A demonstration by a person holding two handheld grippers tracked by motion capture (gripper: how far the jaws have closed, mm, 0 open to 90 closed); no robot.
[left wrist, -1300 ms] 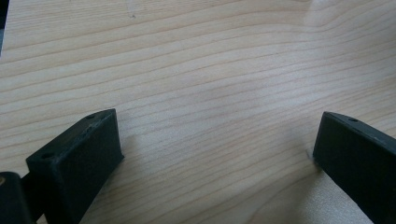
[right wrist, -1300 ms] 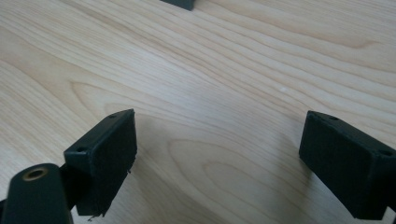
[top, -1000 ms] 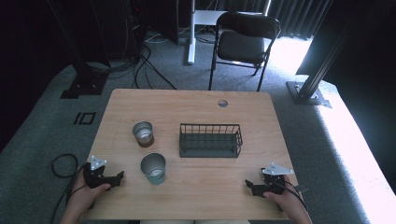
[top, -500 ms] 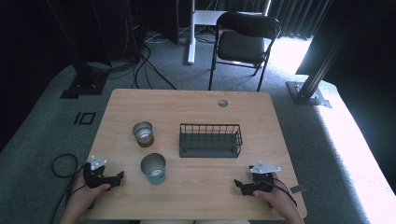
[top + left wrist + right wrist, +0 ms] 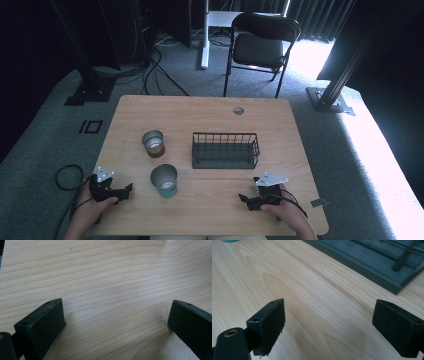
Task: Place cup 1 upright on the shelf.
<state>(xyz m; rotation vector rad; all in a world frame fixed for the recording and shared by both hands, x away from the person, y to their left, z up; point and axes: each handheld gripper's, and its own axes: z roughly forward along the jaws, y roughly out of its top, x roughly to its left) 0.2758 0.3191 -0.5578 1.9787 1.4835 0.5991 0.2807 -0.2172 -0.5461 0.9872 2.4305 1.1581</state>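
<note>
On the wooden table (image 5: 210, 117) stand two metal cups and a dark wire basket (image 5: 225, 150). The cup with a brown base (image 5: 153, 143) is left of the basket. The cup with a teal base (image 5: 164, 180) stands nearer the front. My left gripper (image 5: 129, 188) rests at the front left edge, jaws wide apart over bare wood (image 5: 112, 297), open. My right gripper (image 5: 245, 201) sits at the front right, below the basket, also open with nothing between its jaws. The basket's base (image 5: 372, 262) lies just ahead of it.
A black folding chair (image 5: 260, 47) stands beyond the table's far edge. A round cable hole (image 5: 238, 110) is near the far side of the top. Cables lie on the grey carpet at the left (image 5: 65, 175).
My right gripper has shifted left and slightly inward along the front of the table. The left gripper and the cups have stayed put.
</note>
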